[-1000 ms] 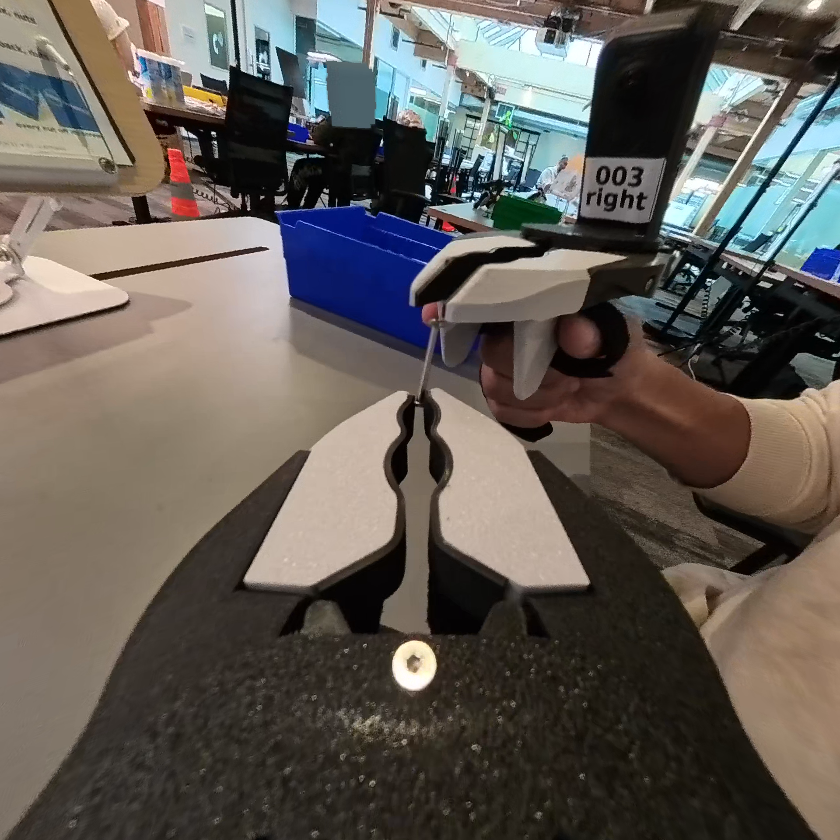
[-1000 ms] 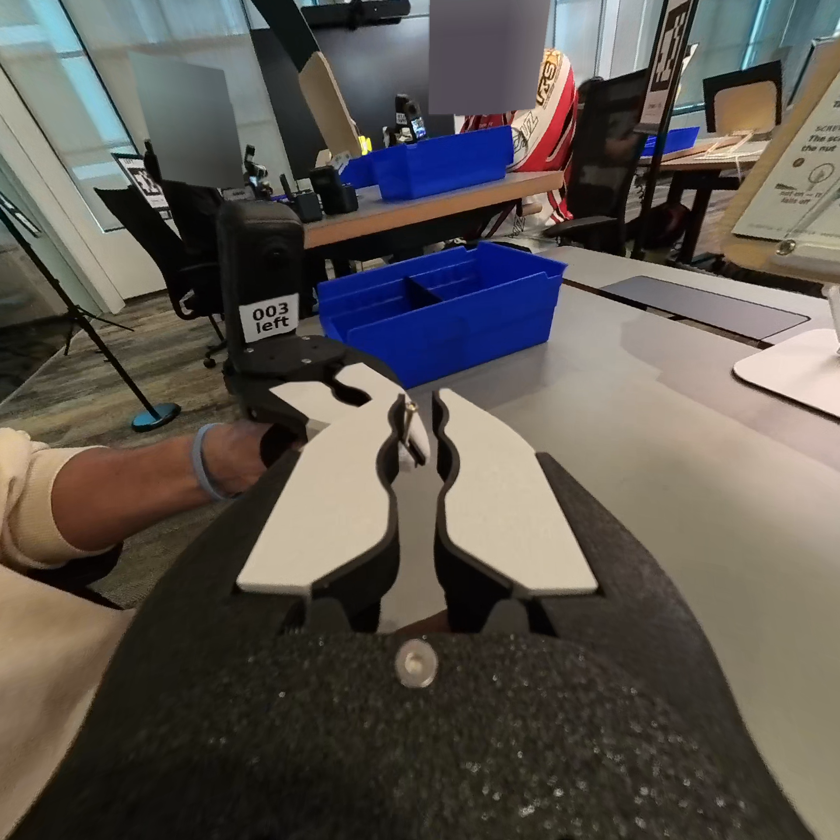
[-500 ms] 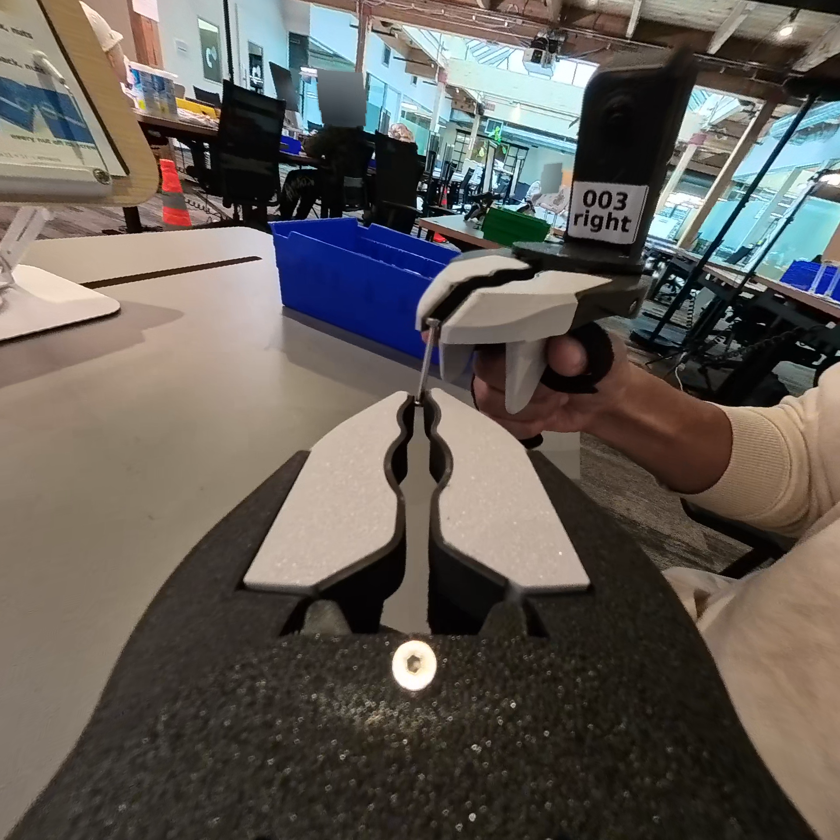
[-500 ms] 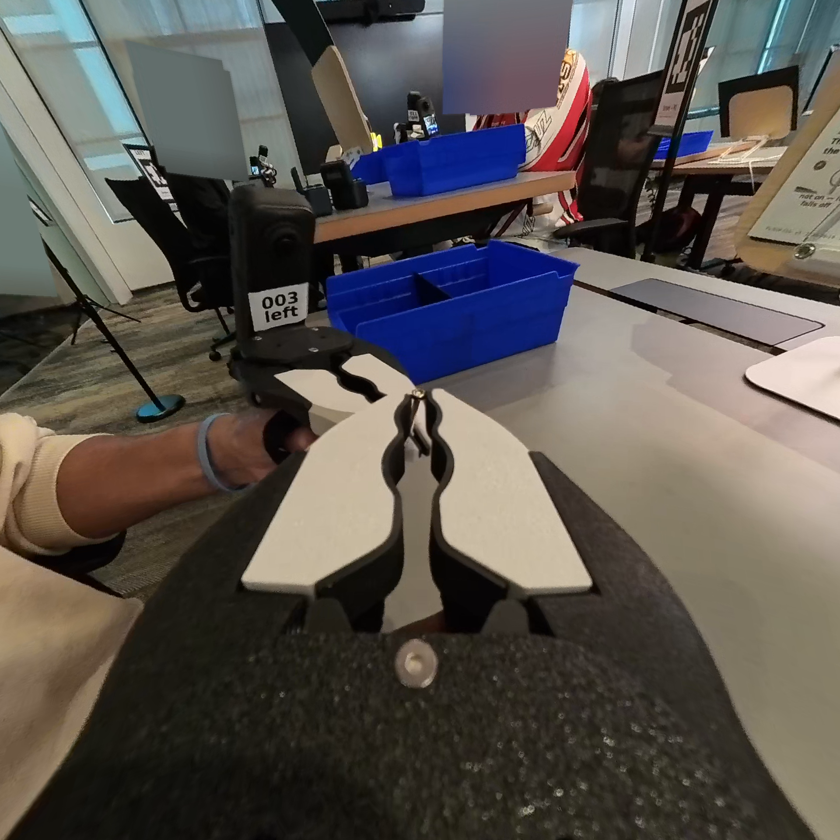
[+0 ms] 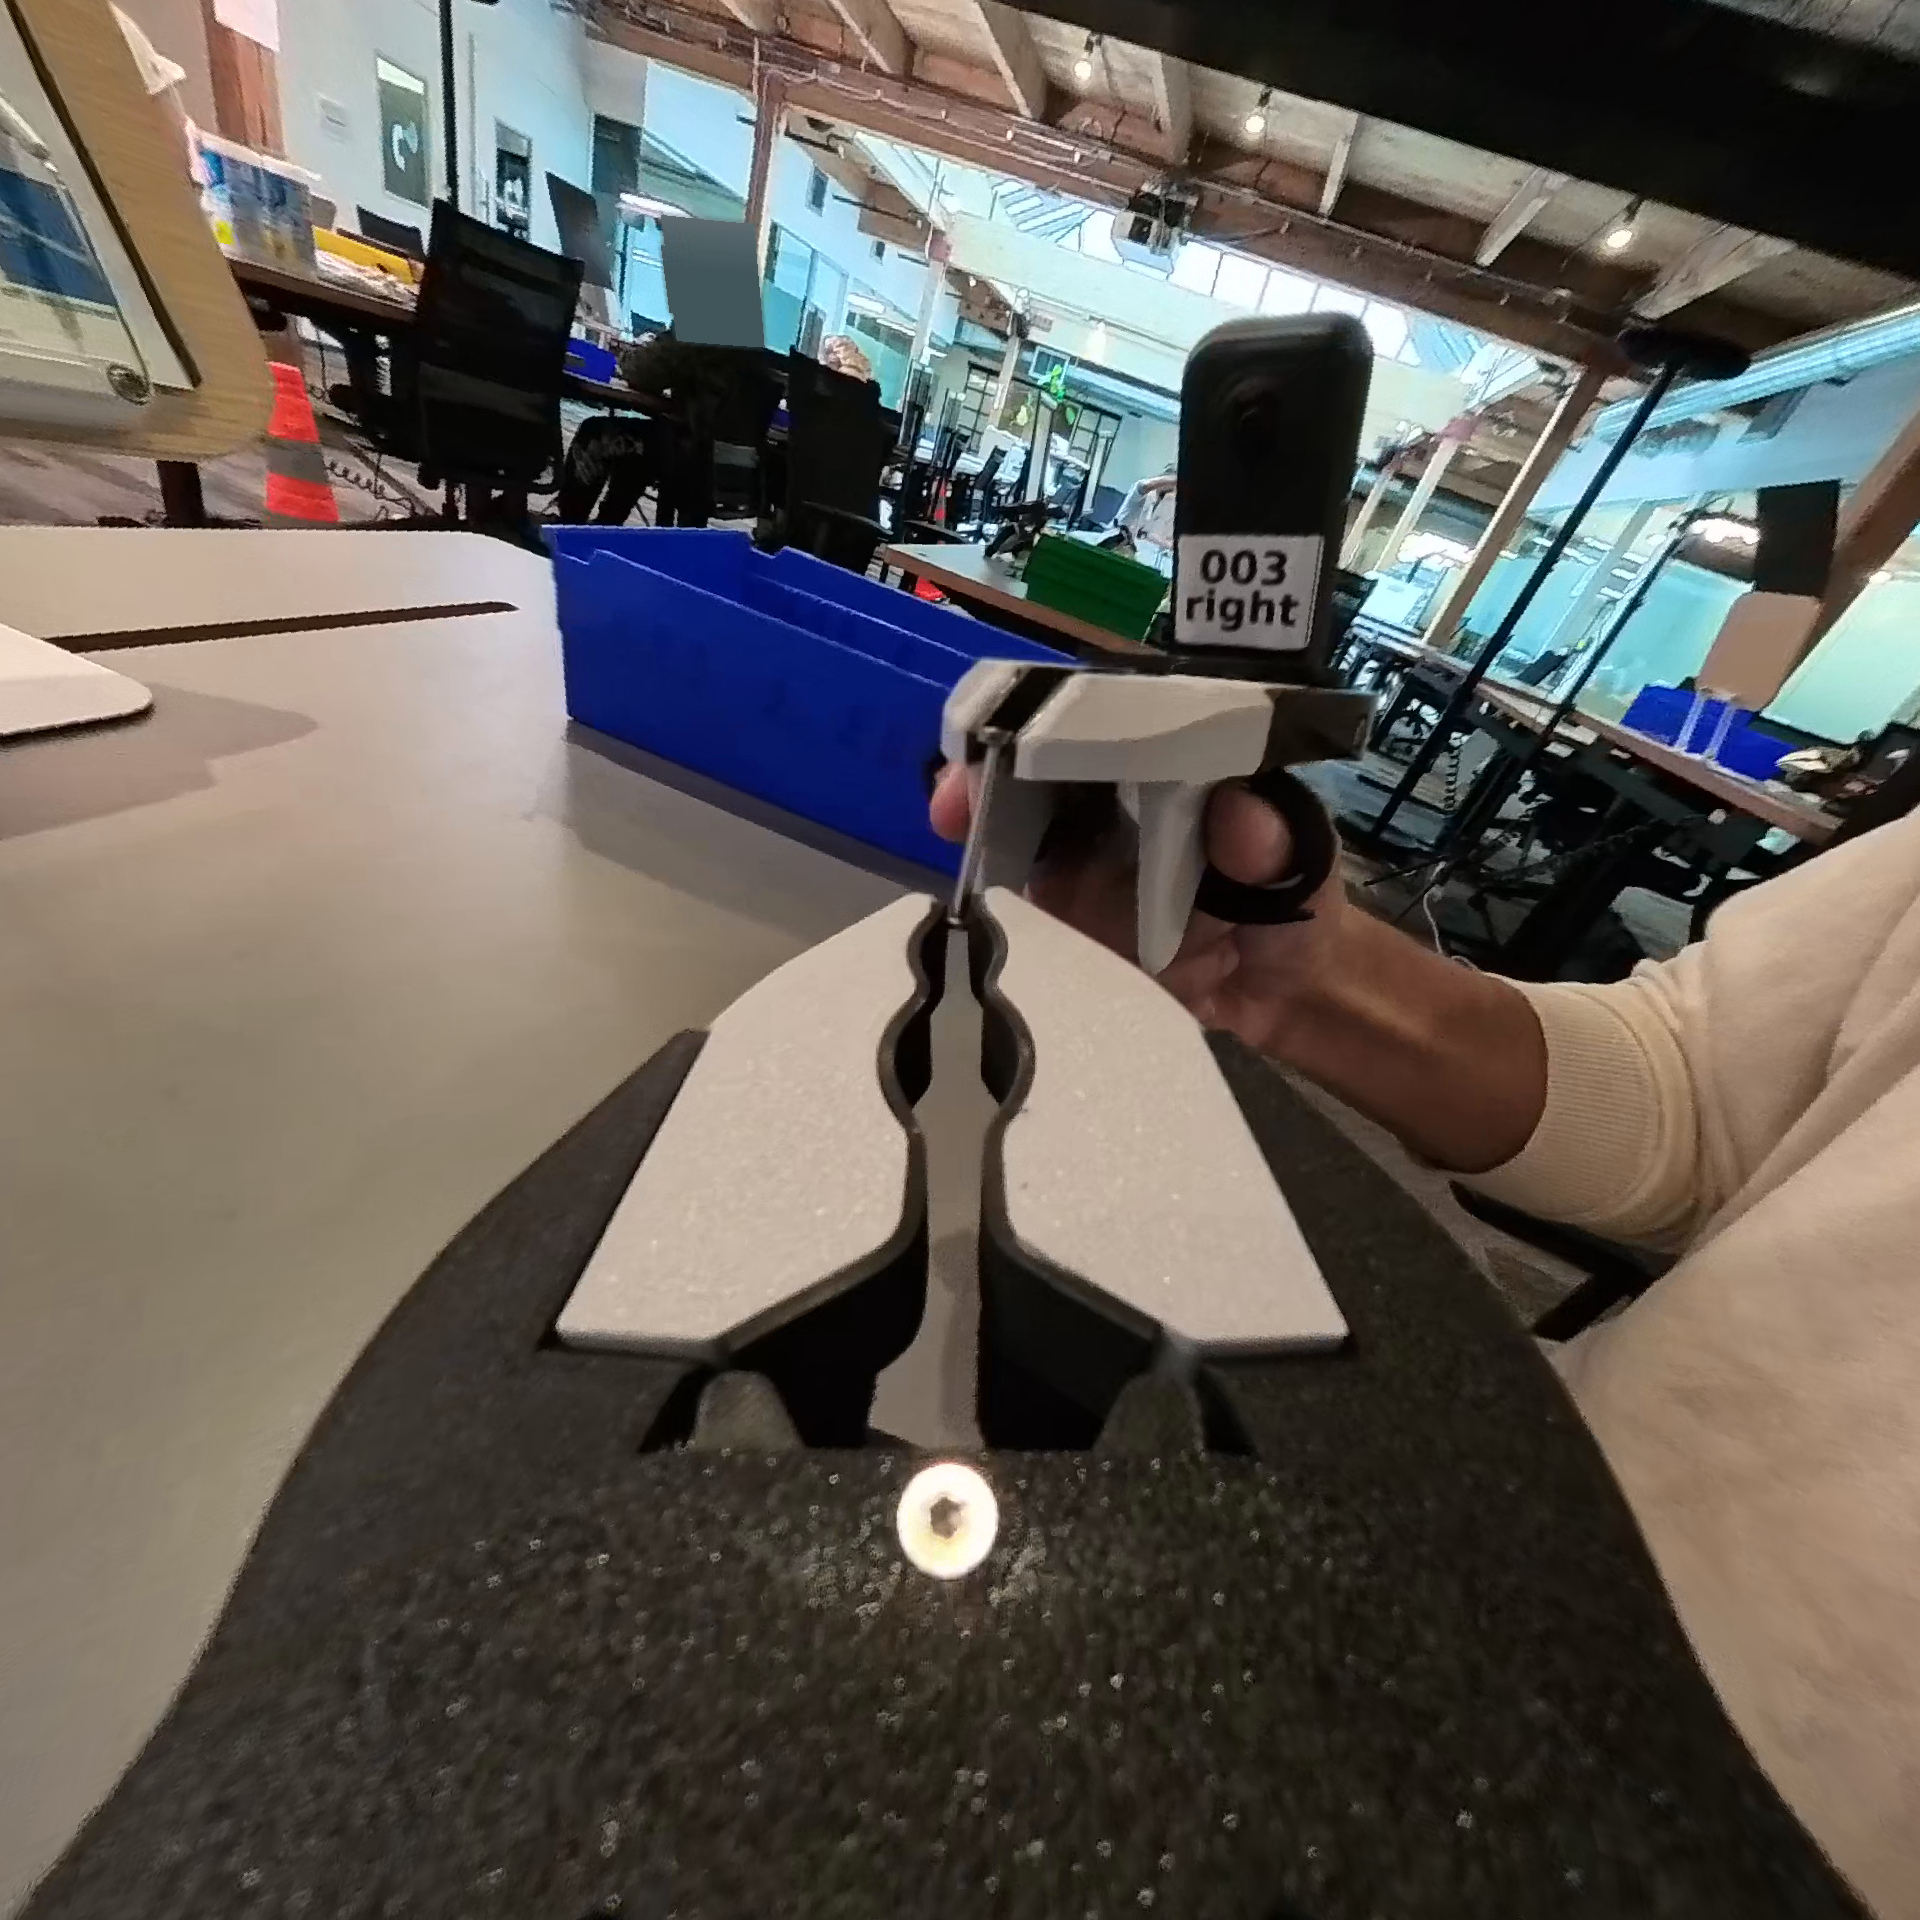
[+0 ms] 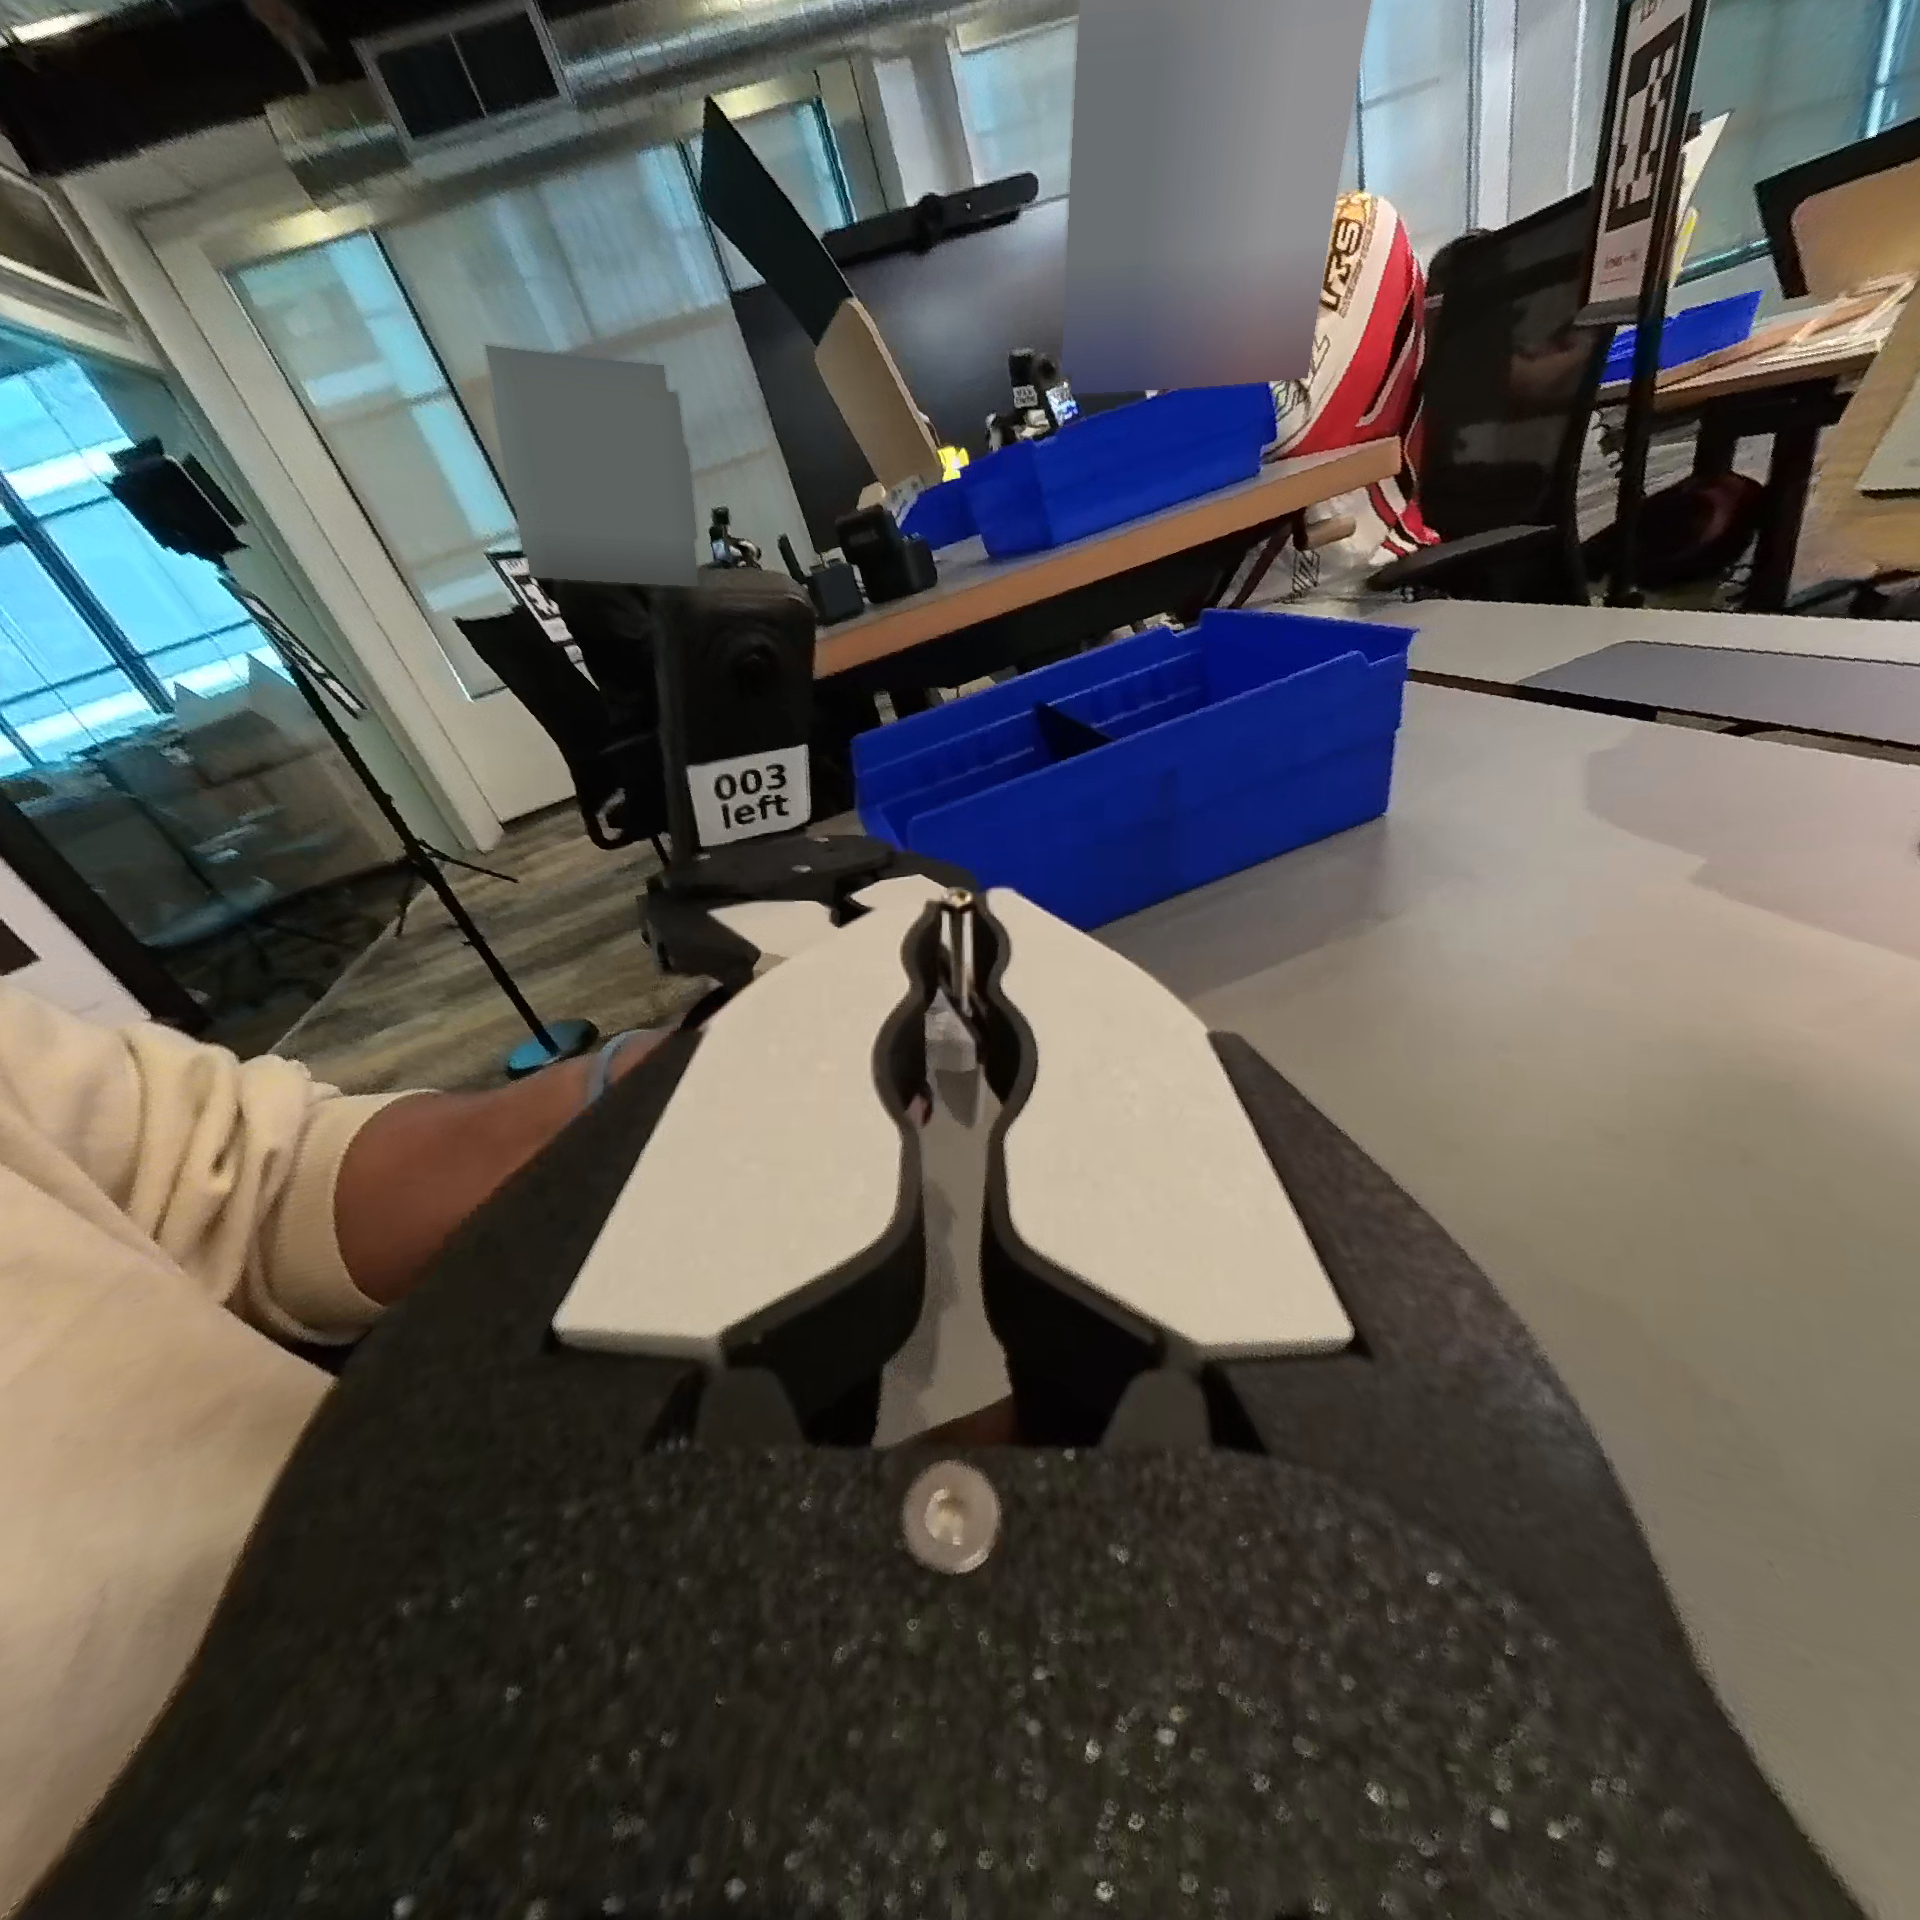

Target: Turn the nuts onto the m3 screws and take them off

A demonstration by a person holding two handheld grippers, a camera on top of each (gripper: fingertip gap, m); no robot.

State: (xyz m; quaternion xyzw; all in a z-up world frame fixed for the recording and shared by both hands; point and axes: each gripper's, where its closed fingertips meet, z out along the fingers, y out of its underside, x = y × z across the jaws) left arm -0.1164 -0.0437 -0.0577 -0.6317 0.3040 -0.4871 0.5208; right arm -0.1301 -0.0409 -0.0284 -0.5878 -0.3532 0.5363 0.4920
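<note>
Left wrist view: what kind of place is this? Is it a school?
Probably not a school: it looks like a big open office or workshop. There are rows of desks with black office chairs, blue parts bins on grey tables, and bare wooden roof beams overhead.

Blue bin (image 5: 769, 675) blocks ahead; grey table (image 5: 312, 935) lies open leftward.

The left gripper (image 5: 958, 920) is pinched nearly closed. The right gripper (image 6: 961, 914), held level and crosswise just above and beyond it, is also pinched nearly closed at its tips.
</note>
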